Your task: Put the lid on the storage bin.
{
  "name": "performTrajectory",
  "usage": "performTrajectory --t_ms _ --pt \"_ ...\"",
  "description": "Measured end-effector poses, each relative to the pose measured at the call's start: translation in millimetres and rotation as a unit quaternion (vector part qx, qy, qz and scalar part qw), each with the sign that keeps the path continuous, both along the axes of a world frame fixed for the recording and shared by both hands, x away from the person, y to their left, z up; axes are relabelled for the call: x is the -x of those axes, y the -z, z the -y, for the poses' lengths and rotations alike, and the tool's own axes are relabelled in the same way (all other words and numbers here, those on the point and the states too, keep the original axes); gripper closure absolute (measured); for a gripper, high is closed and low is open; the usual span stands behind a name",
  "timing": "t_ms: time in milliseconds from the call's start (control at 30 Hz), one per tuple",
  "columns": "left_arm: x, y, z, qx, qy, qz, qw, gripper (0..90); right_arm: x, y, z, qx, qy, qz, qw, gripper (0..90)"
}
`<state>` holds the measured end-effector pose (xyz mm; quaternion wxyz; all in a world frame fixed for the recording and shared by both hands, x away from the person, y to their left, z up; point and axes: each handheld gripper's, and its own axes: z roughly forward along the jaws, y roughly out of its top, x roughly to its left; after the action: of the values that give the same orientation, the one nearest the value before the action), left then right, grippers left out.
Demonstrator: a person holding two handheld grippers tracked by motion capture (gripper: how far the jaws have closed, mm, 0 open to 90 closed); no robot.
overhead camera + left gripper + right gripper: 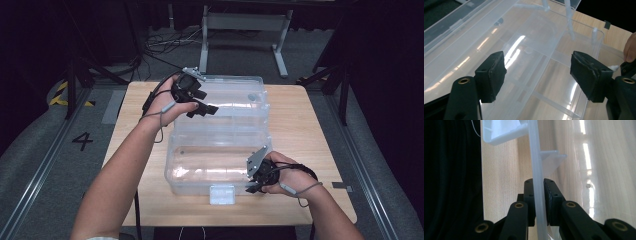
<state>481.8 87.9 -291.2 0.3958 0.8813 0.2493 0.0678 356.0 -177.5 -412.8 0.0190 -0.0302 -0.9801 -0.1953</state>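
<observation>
High view looks forward and down over the whole table [300, 125]; both gripper views sit close against the clear box [220, 150], their shared subject.

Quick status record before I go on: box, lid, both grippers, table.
box: clear plastic box, open, nothing seen inside
lid: lid swung back, lying behind the box
latch: white latch on the near wall
left hand-held gripper: open, above the lid
right hand-held gripper: shut on the box's near right rim
table: wooden table
</observation>
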Motion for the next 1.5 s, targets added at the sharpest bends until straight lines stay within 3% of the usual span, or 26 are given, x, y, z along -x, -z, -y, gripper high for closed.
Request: performTrajectory --t_ms 333,533,767,867,1000,1500 --pt "-9.7 11.6 12.3 -0.018 0.008 -0.02 0.9996 34.3 -0.4 0.6 0.6 -0.004 0.002 -0.001 1.0 81.6" --pt "-9.5 17.7 22.2 -0.041 0.032 -0.03 0.9982 47.2 -0.7 1.3 1.2 -0.008 0.002 -0.001 1.0 81.5" --pt "-5.5 17.6 28.1 -0.041 0.063 -0.03 0.9967 63.2 -0.5 1.3 1.8 -0.008 0.005 -0.005 0.9999 81.4" --pt "-3.1 16.6 29.8 -0.055 0.059 -0.013 0.9967 69.1 -0.8 1.2 1.8 -0.006 0.003 -0.006 1.0 81.4" --pt "-4.4 16.3 27.2 -0.047 0.054 -0.024 0.9971 79.0 -0.4 1.6 1.8 -0.008 0.005 -0.005 0.9999 81.4" --pt "7.3 10.7 28.1 -0.056 0.065 -0.022 0.9961 81.4 -0.4 1.7 2.1 -0.007 0.005 -0.005 0.9999 81.4"
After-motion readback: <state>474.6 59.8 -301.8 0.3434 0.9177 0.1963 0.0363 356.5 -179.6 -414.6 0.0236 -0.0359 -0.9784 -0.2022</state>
